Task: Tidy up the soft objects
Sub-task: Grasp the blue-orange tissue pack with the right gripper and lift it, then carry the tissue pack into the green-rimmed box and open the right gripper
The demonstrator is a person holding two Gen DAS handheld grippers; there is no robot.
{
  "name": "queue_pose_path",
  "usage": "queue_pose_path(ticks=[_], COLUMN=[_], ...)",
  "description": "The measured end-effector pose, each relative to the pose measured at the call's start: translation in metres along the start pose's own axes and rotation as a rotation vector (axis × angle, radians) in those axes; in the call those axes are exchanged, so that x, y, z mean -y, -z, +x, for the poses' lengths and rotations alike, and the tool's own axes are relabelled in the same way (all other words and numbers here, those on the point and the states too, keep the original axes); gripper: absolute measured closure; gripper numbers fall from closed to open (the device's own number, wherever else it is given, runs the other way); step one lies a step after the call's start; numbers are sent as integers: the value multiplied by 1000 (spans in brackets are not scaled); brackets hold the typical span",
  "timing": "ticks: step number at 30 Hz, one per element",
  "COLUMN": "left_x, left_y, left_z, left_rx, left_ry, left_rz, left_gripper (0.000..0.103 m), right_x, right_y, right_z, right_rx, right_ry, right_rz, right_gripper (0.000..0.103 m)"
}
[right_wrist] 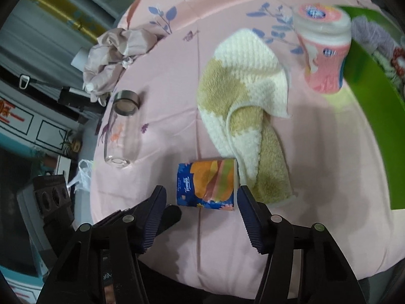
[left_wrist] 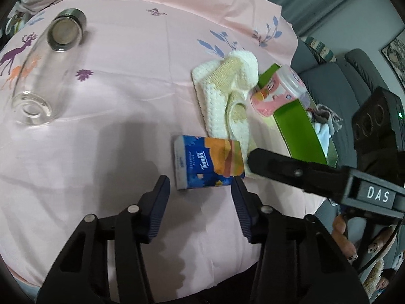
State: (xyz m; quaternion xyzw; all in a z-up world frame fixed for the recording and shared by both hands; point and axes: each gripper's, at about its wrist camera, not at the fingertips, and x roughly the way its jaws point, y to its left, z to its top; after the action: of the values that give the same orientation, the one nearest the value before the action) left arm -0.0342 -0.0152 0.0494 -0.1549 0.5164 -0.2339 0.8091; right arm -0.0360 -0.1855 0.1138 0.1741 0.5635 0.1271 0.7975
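A blue and orange Tempo tissue pack [left_wrist: 207, 160] [right_wrist: 207, 183] lies on the pink cloth just beyond both grippers. A cream and tan knitted towel [left_wrist: 225, 93] [right_wrist: 243, 116] lies crumpled past it. A green box [left_wrist: 298, 119] [right_wrist: 374, 116] at the right holds soft items. A pink bottle [left_wrist: 278, 93] [right_wrist: 326, 58] leans on its wall. My left gripper [left_wrist: 200, 185] is open and empty, short of the pack. My right gripper [right_wrist: 200, 197] is open and empty, straddling the pack's near end; it also shows in the left wrist view [left_wrist: 291, 169].
A clear glass bottle [left_wrist: 48, 71] [right_wrist: 122, 131] with a metal cap lies on its side at the left. Crumpled pink fabric [right_wrist: 119, 50] sits at the far edge. The cloth's edge drops off at the right and near sides.
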Motion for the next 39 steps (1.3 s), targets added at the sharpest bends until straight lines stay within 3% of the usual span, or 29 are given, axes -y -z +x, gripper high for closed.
queue_pose_path(ticks=[10,20,27,39], left_x=[-4,-5,14,70], left_y=[-3,-3,-4,-20], left_z=[16,19,-2,-41], left_rx=[-38,-33,28,149], left_ry=[-6,-16,-28,19], left_rz=[-5,13,66,201], left_gripper=[57,70,70,70], right_x=[10,9,-6,-28], right_y=[-7,-10,-8,-7], right_z=[27,46,26,-55], right_rx=[-65,-77,-12,215], right_ry=[-3,52,69,91], right_rz=[41,-7,-70,-131], right_gripper=[42,42,42,42])
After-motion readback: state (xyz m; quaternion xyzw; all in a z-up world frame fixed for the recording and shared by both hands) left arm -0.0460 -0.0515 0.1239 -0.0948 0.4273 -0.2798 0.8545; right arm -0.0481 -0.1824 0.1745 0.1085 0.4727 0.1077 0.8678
